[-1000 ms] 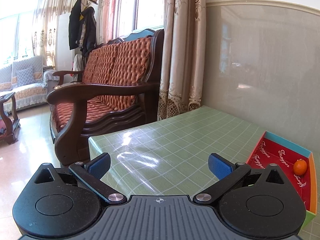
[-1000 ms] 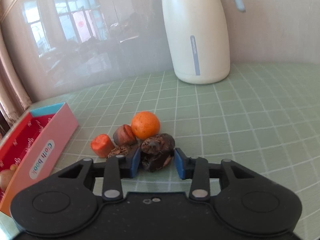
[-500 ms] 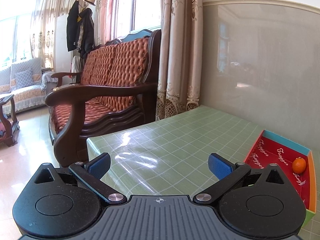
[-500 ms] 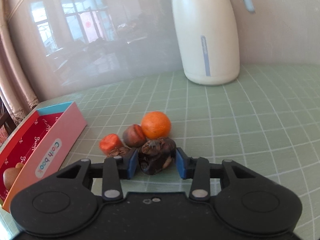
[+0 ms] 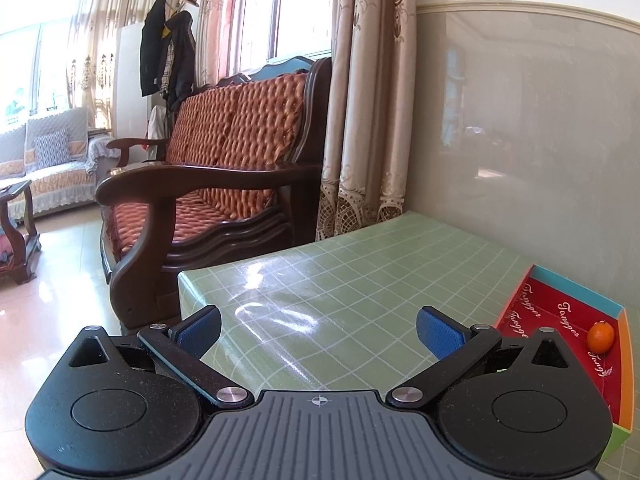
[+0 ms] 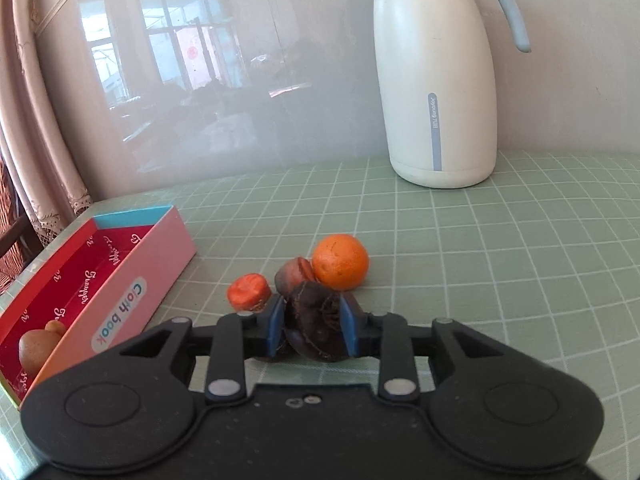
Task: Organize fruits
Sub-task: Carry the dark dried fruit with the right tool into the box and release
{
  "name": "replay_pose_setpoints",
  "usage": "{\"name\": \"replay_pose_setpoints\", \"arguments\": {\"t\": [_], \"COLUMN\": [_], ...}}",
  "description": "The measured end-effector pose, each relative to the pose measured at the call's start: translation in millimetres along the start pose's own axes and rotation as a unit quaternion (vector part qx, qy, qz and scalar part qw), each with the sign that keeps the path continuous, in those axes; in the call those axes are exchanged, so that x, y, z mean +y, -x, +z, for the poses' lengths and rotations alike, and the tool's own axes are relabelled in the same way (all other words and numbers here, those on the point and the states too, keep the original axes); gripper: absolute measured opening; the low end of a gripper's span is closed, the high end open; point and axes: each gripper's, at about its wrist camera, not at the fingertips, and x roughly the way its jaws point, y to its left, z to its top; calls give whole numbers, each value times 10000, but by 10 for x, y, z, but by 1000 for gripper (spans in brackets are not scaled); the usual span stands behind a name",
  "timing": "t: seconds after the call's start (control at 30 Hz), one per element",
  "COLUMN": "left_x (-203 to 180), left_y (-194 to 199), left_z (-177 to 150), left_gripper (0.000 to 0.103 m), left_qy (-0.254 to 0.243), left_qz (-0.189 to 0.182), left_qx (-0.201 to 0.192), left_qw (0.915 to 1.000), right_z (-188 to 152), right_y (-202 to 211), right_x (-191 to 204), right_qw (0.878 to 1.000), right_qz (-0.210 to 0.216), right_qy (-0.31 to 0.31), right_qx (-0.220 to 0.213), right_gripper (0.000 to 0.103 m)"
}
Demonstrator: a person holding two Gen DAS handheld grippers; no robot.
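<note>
Right gripper (image 6: 312, 326) clamped on dark wrinkled fruit (image 6: 316, 326); left gripper (image 5: 318, 330) spread wide, holding nothing.

Just beyond the right fingertips lie a red fruit (image 6: 248, 291), a brown fruit (image 6: 294, 274) and an orange (image 6: 340, 262); the open box (image 6: 120, 280) sits left of the fingers, the thermos (image 6: 438, 92) far ahead-right.

Dark wrinkly fruit (image 6: 316, 326) pinched between blue pads, orange (image 6: 340, 262), brown fruit (image 6: 294, 274) and red fruit (image 6: 248, 292) bunched behind it, box (image 6: 132, 280) holding a tan fruit (image 6: 36, 350)
</note>
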Motion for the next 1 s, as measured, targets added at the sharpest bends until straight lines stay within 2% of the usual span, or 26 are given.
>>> {"name": "replay_pose_setpoints", "arguments": {"t": [0.07,0.1,0.13,0.17,0.2,0.27,0.47,0.67,0.8,1.0], "left_x": [-17,-23,-35,-31,-31,-25,-17,37,80,168], "left_y": [-1,-5,-1,3,3,8,7,-5,-19,-17], "left_z": [-1,-2,-5,-8,-9,-11,-8,-5,1,-1], "left_gripper": [103,103,103,103,103,103,103,103,103,103], "left_qy": [-20,-31,-43,-47,-43,-38,12,96,176,254], "left_qz": [-8,-11,-11,-18,-22,-29,-18,11,32,62], "left_qx": [5,8,9,10,11,13,23,15,11,1], "left_qw": [10000,10000,10000,10000,10000,10000,10000,10000,9998,9997], "right_z": [-9,-22,-33,-42,-39,-39,-60,-20,9,-79], "right_y": [-64,-74,-89,-79,-71,-46,-2,222,398,426], "right_x": [17,1,-22,-53,-53,-16,7,152,399,922], "right_qw": [9996,9996,9997,9994,9993,9999,10000,9988,9947,9852], "right_qz": [-201,-199,-87,115,121,13,45,100,389,1062], "right_qy": [-15,-45,-113,-256,-301,-127,-60,268,669,1208], "right_qx": [174,187,198,177,178,109,48,-405,-676,-599], "right_gripper": [54,72,70,62,51,45,44,44,44,44]}}
